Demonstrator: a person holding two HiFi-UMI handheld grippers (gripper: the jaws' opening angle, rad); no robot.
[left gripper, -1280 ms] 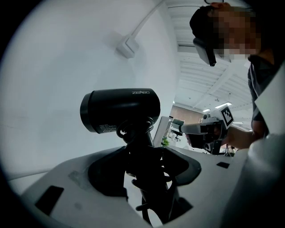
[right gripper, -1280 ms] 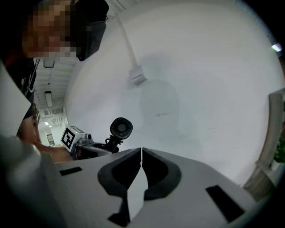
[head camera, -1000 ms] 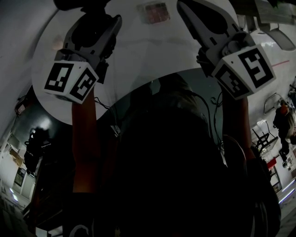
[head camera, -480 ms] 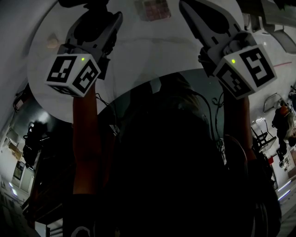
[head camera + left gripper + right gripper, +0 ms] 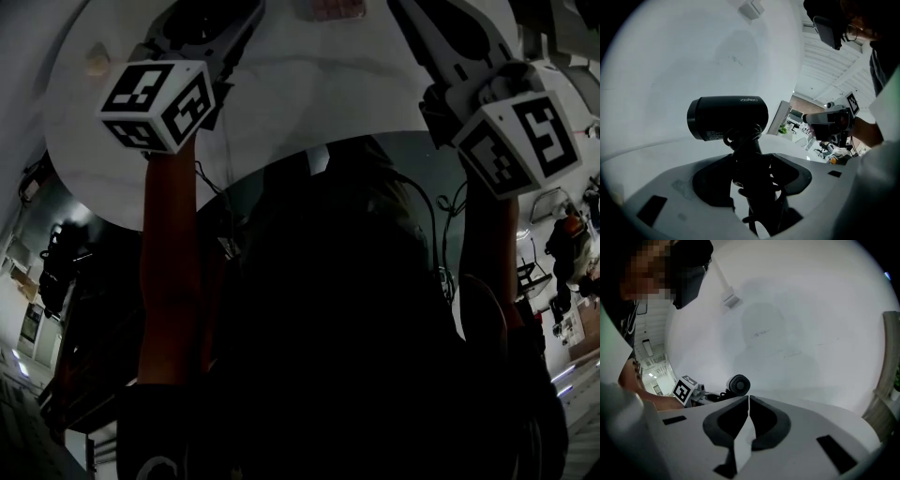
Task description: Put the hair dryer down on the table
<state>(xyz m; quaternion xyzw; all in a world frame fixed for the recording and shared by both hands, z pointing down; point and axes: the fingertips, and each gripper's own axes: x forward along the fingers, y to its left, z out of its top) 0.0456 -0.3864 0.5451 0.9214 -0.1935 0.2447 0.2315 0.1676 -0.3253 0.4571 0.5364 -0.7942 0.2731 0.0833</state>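
A black hair dryer [image 5: 727, 117] stands with its handle between the jaws of my left gripper [image 5: 751, 165], which is shut on it. A black cord is wound round the handle. Its barrel lies crosswise over the white round table [image 5: 684, 51]; I cannot tell whether it touches. In the right gripper view the dryer [image 5: 739, 384] shows its rear grille beside the left gripper's marker cube [image 5: 684, 391]. My right gripper [image 5: 748, 399] is shut on nothing, its jaws meeting. In the head view both marker cubes [image 5: 159, 103] [image 5: 520, 141] sit over the table [image 5: 309, 103], with the jaw tips cut off at the top edge.
A small white block on a cord [image 5: 731, 300] lies on the far part of the table. A small pale object [image 5: 97, 61] sits near the table's left rim. A pinkish flat item [image 5: 333, 7] lies at the top edge. The person's dark torso fills the lower head view.
Both grippers have moved farther out over the table, toward the top of the head view. The left marker cube has turned, and its jaws now leave the frame.
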